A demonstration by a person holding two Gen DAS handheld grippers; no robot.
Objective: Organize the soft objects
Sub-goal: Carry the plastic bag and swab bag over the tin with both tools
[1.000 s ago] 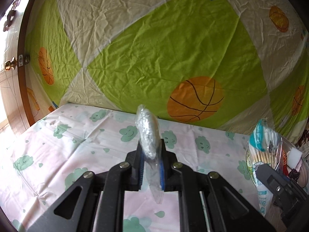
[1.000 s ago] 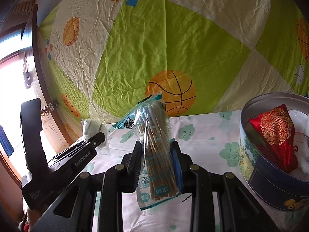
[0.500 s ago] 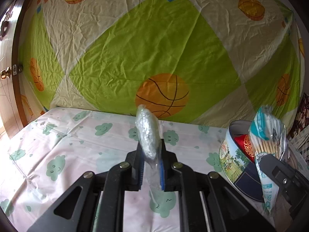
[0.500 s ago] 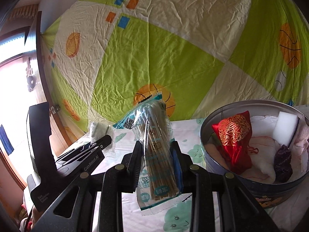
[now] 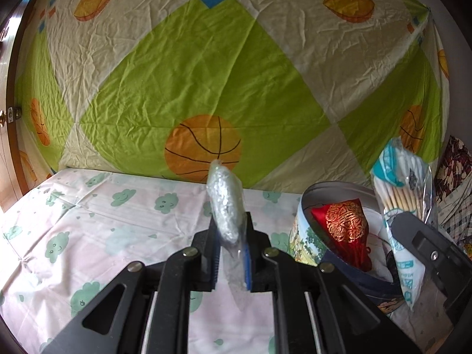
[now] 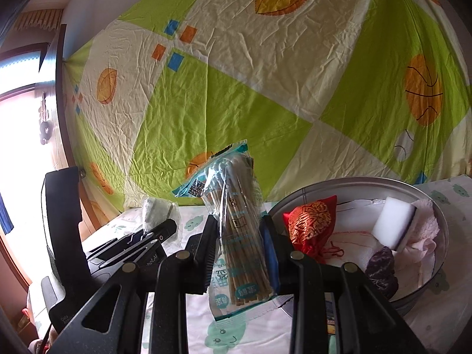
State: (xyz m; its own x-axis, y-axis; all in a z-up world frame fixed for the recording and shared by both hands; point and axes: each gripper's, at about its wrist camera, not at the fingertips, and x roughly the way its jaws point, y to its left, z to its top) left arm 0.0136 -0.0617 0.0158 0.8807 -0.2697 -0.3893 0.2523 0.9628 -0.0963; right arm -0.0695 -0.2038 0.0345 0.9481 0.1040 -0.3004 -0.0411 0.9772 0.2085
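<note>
Swab packet point(image 6: 239, 230) clamped in right hand-held gripper point(image 6: 239, 244) beside tin point(image 6: 354, 183).

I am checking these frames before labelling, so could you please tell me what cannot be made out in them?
- Clear packet in the left gripper: contents blurred, left wrist view.
- Round tin: bottom hidden under the red pouch, white sponge and cloths.
- Cotton swab pack: print too small; right gripper covers its sides.
</note>
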